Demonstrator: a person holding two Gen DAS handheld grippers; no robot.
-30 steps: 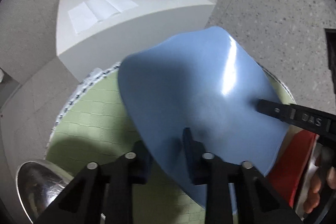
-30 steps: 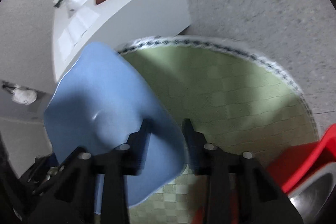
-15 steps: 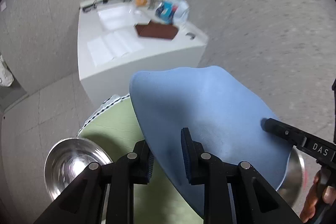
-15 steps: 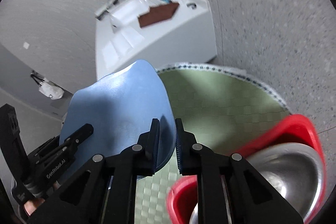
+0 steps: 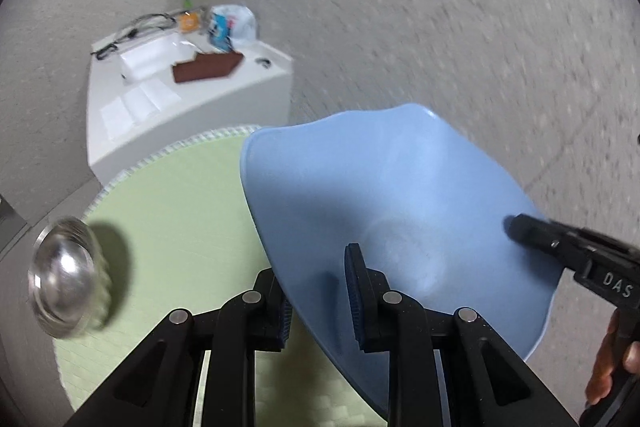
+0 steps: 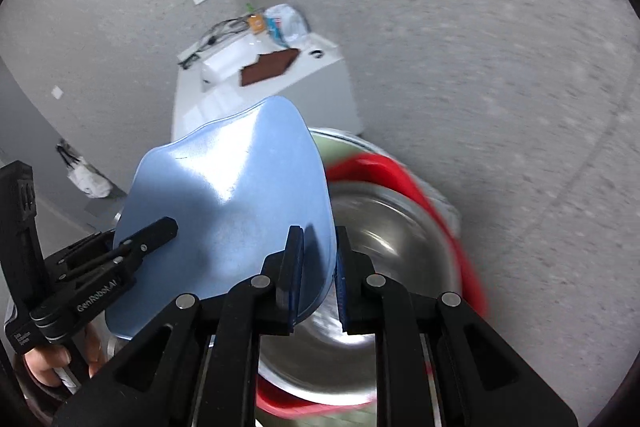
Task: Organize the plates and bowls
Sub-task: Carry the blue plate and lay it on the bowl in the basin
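One blue plate point(image 5: 384, 203), gripped by both grippers' fingers; two steel bowls, one red basin, green tabletop point(image 5: 172, 195).

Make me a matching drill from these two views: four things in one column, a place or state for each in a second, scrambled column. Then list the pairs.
Things
1. wavy-edged blue plate
2. small steel bowl
3. large steel bowl
4. brown cloth

Places
A. on the white counter
B. inside the red tub
C. alone on the round green mat
D. pinched by the left gripper and right gripper

Pairs: 1-D, 2-C, 3-B, 4-A
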